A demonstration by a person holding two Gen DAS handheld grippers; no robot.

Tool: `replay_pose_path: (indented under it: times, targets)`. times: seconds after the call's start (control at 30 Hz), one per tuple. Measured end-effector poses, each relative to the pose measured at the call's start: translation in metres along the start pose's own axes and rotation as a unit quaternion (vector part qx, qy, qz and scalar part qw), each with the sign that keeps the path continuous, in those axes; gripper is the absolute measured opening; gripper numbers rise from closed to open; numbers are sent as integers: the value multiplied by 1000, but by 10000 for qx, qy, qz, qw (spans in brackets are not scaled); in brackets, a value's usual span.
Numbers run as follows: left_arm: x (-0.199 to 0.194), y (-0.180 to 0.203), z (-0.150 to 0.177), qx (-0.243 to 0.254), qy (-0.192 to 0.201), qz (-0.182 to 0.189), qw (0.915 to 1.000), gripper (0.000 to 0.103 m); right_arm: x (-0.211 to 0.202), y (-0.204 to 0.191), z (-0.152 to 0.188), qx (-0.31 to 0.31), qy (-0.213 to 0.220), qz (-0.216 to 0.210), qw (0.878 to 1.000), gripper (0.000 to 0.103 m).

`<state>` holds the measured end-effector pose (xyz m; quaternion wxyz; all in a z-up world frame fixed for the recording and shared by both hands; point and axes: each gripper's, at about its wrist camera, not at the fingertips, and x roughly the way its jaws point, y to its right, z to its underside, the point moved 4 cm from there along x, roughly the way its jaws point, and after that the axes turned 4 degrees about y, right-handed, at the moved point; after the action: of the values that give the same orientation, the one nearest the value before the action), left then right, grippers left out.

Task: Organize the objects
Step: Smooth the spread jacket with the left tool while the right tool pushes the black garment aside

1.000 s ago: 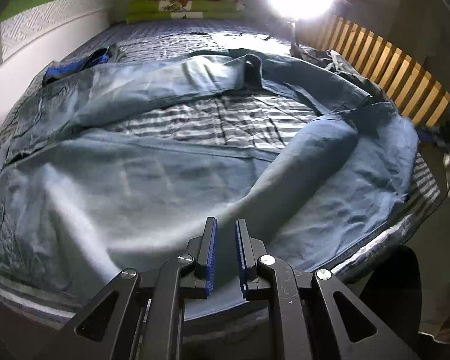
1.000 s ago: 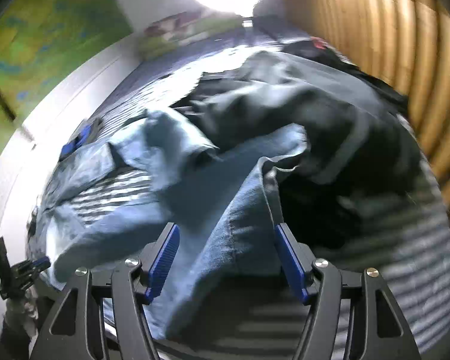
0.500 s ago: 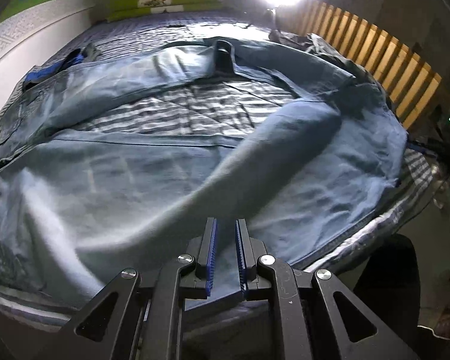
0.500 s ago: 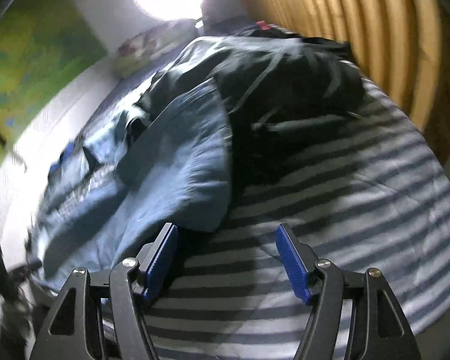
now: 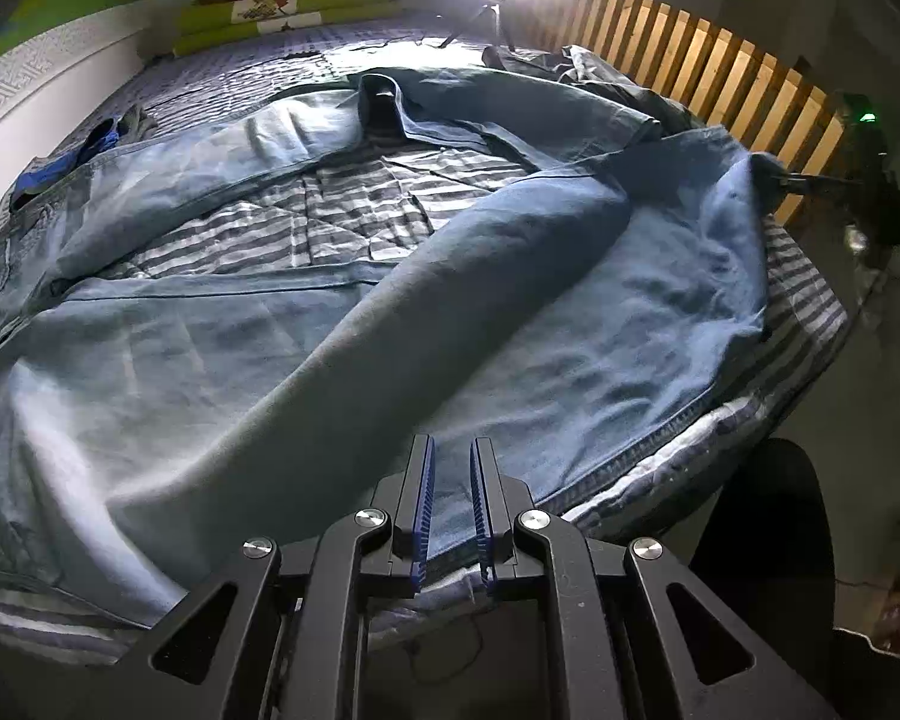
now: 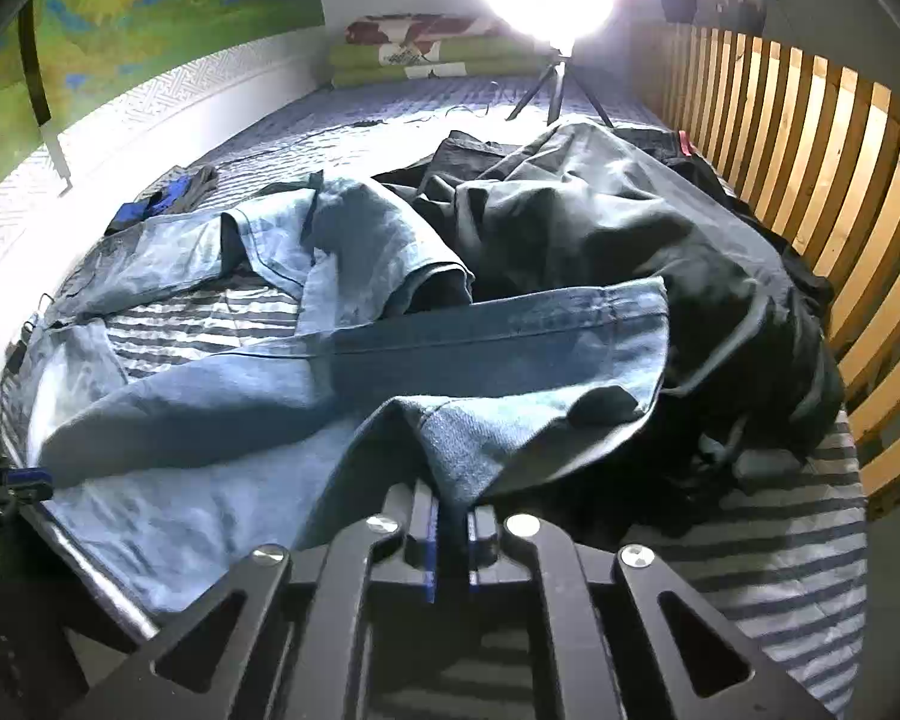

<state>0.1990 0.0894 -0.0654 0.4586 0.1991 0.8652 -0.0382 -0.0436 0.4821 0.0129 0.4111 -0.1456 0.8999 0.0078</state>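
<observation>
My left tongs [image 5: 452,483] pinch the near edge of the blue shirt [image 5: 342,324] spread on the striped bed [image 5: 810,324], and my right tongs [image 6: 450,531] pinch its other corner beside dark clothes [image 6: 660,240].

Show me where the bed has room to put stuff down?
Free: the quilt between the pillows and the clothes, and the striped corner by the slats. A small striped patch shows inside the blue shirt. Crowded: the middle, with shirt and dark clothes.
</observation>
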Motion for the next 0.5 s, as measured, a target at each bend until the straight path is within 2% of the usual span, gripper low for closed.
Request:
replay_pose_path:
  times: [0.07,0.17,0.2,0.23,0.27,0.3,0.33,0.37,0.43,0.5]
  targets:
    - [-3,-5,-1,-19,39,-7,10000,13,-20,-1,3,-57,-32,-3,10000,4]
    - [-12,-20,-3,-156,160,-33,9997,13,-65,19,18,5,-174,-10,9998,4]
    - [-15,-26,-4,-206,199,-60,9996,13,-71,29,25,120,-346,17,9993,4]
    - [-18,-33,-4,-259,232,-90,9994,13,-71,41,35,219,-684,205,9972,9]
    - [-22,-41,-4,-328,279,-134,9990,13,-64,60,53,169,-1259,865,9881,16]
    - [-25,-48,-4,-384,317,-170,9986,13,-62,73,63,68,-1448,1501,9780,29]
    - [-28,-58,-4,-479,353,-220,9980,13,-61,85,71,22,-1581,2074,9654,29]
    - [-31,-68,-3,-571,374,-270,9973,13,-62,94,77,132,-1646,2206,9613,29]
    - [-39,-91,-2,-775,413,-381,9954,13,-72,94,75,554,-1306,1765,9740,30]
    - [-49,-115,-1,-905,445,-553,9934,13,-78,76,63,527,-935,1498,9829,30]
